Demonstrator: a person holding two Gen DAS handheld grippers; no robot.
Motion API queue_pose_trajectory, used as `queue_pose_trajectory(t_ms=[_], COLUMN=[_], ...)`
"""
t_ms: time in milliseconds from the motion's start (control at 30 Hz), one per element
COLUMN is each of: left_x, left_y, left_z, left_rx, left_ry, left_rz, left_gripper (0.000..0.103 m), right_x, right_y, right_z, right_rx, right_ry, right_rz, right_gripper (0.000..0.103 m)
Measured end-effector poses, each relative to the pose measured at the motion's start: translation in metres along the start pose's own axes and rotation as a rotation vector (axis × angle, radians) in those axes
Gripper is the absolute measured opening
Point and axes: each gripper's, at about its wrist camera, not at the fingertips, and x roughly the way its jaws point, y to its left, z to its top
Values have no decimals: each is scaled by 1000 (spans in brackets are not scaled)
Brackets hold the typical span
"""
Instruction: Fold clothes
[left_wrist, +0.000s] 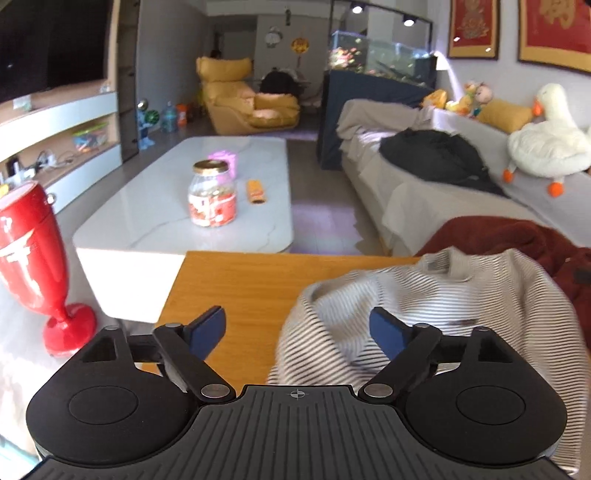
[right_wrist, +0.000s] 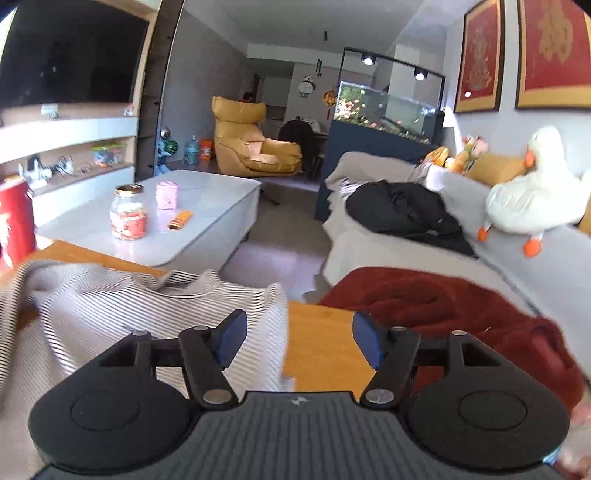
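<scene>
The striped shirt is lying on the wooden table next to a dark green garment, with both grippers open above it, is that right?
Not quite. The garment beside the striped shirt is dark red, not green, as the right wrist view shows. The rest holds: the shirt lies on the wooden table, and the left gripper and right gripper are open.

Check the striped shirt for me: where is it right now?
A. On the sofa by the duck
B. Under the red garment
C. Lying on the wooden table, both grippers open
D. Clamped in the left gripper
C: the striped shirt lies on the wooden table, with the left gripper and right gripper both open and empty.
</scene>
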Motion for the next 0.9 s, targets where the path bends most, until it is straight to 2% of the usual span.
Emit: queue_pose_trajectory(t_ms=[100,233,267,300,333,367,400,433,467,533,567,700,733,833,900], left_x=[-11,2,7,13,19,24,30,35,41,46,42,22,16,3,-5], left_y=[-28,-65,-71,-75,-79,-82,-83,-85,-85,-81,-81,-85,-85,-80,-68], left_z=[-13,-41,-47,-52,-58,-62,-67,-72,-77,-87,-92,-107,-110,-112,-105], left_rx=[47,132,138,135,132,132,133,135,135,135,161,274,292,262,195], left_ry=[-21,26,41,59,78,98,120,141,166,209,197,203,206,230,228], left_rz=[-139,-222,-243,-270,-297,-312,-308,-303,-299,-298,-298,-306,-314,-355,-378], left_gripper=[102,102,102,103,103,103,103,103,103,103,103,103,103,103,103], right_x=[-29,-64,-68,-69,-67,-64,-60,-57,-57,-61,-65,-86,-90,-99,-96], right_y=[18,70,83,94,105,112,110,101,91,67,50,-28,-41,-68,-67], right_z=[-17,-50,-60,-69,-80,-90,-94,-93,-88,-68,-53,20,35,74,96], right_rx=[-3,-163,-209,-267,-335,-389,-394,-361,-327,-259,-218,-14,17,92,96], right_ry=[37,128,155,171,182,198,211,216,210,169,133,-66,-114,-224,-259], right_rz=[162,369,389,373,336,296,266,253,228,150,100,-131,-167,-208,-171], right_gripper=[72,67,67,66,61,48,25,17,13,10,10,10,10,10,10])
